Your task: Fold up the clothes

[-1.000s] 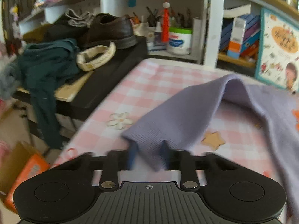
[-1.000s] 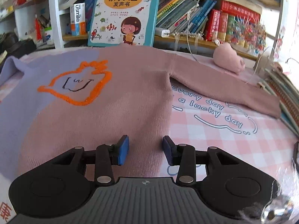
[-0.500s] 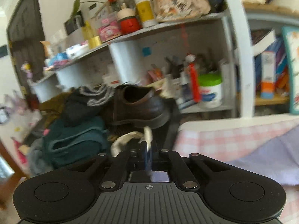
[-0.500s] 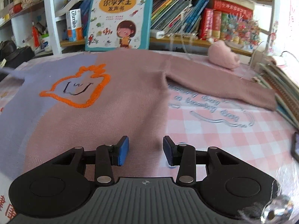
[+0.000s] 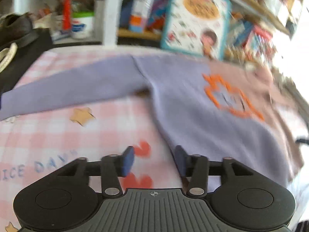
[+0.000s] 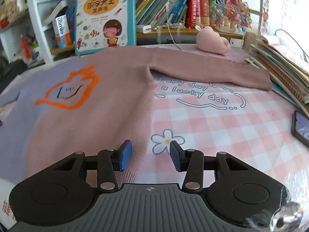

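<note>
My left gripper (image 5: 153, 159) is open and holds nothing; its blue pads (image 5: 127, 160) sit low over the tablecloth (image 5: 58, 135), at the sweater's left side seam. My right gripper (image 6: 150, 157) is likewise open and empty, its left pad over the sweater's right side edge and its right pad over a printed flower on the cloth. The sweater (image 6: 92, 104) lies flat and face up on the table, spread across its middle, with the neck toward the far edge. It is lilac on its left half and dusty pink on its right half, with an orange outline figure (image 6: 69, 92) on the chest. The lilac sleeve (image 5: 67, 89) extends toward the left edge of the table. The pink sleeve (image 6: 212, 71) extends toward the right edge, its cuff just beside a stack of books (image 6: 280, 67). A picture book (image 6: 105, 15) stands upright at the far edge, behind the neck. A pink plush toy (image 6: 212, 43) lies near the far right corner. A phone (image 6: 301, 127) lies at the right edge. The left view is motion-blurred.
</note>
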### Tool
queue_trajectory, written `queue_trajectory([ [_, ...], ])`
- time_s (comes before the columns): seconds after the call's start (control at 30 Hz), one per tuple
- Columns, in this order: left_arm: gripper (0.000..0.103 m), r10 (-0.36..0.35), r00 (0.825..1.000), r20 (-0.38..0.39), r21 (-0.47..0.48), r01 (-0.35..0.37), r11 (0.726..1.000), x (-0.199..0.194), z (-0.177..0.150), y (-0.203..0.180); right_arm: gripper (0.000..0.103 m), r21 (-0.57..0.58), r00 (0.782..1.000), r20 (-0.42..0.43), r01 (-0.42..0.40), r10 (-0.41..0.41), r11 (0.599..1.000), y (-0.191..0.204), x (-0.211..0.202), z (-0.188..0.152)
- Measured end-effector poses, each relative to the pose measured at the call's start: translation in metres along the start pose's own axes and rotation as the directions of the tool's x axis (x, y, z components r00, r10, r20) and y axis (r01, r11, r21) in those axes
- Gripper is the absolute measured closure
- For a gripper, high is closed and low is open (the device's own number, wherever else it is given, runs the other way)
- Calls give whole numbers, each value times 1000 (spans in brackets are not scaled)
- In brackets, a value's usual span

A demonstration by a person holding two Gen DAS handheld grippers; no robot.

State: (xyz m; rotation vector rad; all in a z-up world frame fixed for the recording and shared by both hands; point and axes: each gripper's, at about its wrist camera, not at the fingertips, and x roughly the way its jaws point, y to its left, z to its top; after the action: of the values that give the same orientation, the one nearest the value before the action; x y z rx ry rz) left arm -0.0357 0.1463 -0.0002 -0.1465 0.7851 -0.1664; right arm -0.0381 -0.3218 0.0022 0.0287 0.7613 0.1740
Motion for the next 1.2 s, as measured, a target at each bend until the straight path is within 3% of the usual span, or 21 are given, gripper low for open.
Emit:
queue_trajectory([
  [0.13,47,-9,1000,0,21,9,1000,3,-4,-12,67,-6,1000,-11,-25,25,1000,6,2,-6],
  [0.17,52,-11,1000,0,27,11,1000,4,-5,-14,69,-10,1000,-12,-28,28,1000,7,3,-7],
  [0.2,68,-13,1000,0,32,13,999,5,-6,-17,76,-12,999,-6,-33,33,999,8,3,-7],
  [0.27,88,-18,1000,-1,42,18,999,6,-8,-23,84,-4,999,0,-41,41,999,10,4,-8],
  [0.37,96,-25,1000,-1,58,25,998,9,-11,-32,88,16,999,10,-47,47,999,11,3,-8],
  [0.43,101,-59,998,21,19,59,998,2,-6,-24,91,28,999,22,-47,47,998,10,1,-8],
  [0.63,102,-133,986,102,-62,140,988,-31,13,-4,94,99,988,113,-116,104,988,1,-27,6],
  [0.83,101,-90,996,-20,-76,88,993,-5,-11,-4,94,97,997,7,-76,75,992,3,-10,-8],
  [1.2,101,-45,999,-5,-30,45,999,-8,-15,-5,94,51,998,-3,-60,60,997,12,-10,-18],
])
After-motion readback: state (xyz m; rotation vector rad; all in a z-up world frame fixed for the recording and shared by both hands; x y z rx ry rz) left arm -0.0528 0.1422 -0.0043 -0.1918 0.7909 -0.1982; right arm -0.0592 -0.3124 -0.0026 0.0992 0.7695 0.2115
